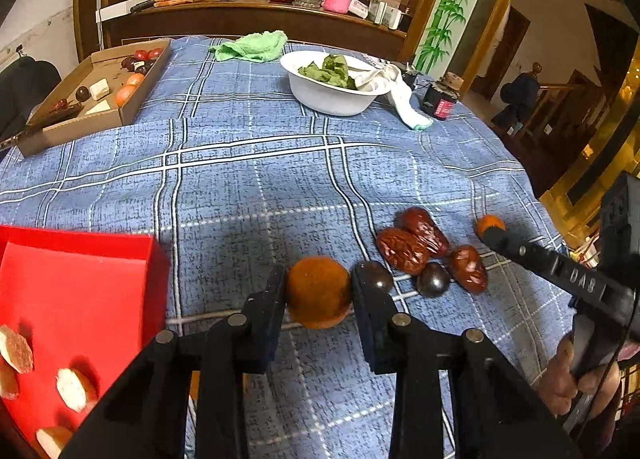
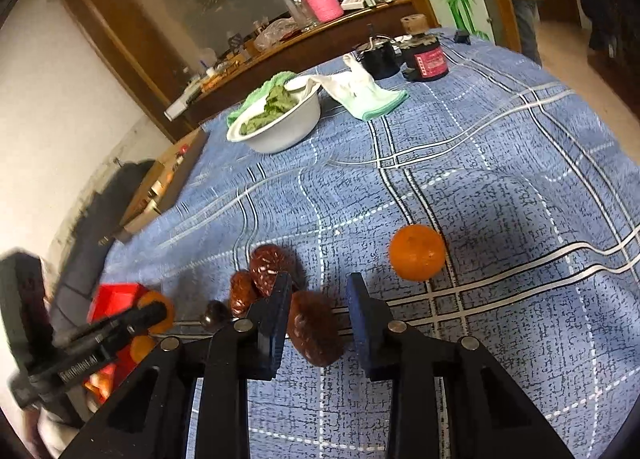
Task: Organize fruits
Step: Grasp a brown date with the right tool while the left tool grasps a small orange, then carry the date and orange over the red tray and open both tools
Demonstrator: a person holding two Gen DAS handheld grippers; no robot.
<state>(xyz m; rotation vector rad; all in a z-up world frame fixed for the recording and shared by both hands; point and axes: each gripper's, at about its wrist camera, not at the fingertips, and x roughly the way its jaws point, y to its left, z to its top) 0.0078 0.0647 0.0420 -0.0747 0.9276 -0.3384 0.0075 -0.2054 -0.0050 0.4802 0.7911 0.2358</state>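
Observation:
My left gripper (image 1: 319,291) is shut on an orange mandarin (image 1: 318,293) just above the blue checked cloth. A red box (image 1: 80,291) with pale fruit slices (image 1: 74,389) lies to its left. Three red dates (image 1: 424,245) and two dark round fruits (image 1: 432,279) lie to its right. My right gripper (image 2: 318,319) is open, its fingers either side of a red date (image 2: 314,327) on the cloth. A second mandarin (image 2: 418,252) lies to the right of it. The left gripper with its mandarin (image 2: 154,311) shows at the left of the right wrist view.
A white bowl (image 1: 332,97) of green leaves stands at the far middle, with a green cloth (image 1: 252,46) and a white rag (image 1: 400,95) beside it. A cardboard tray (image 1: 96,99) of fruit is far left. A dark jar (image 1: 440,101) stands far right.

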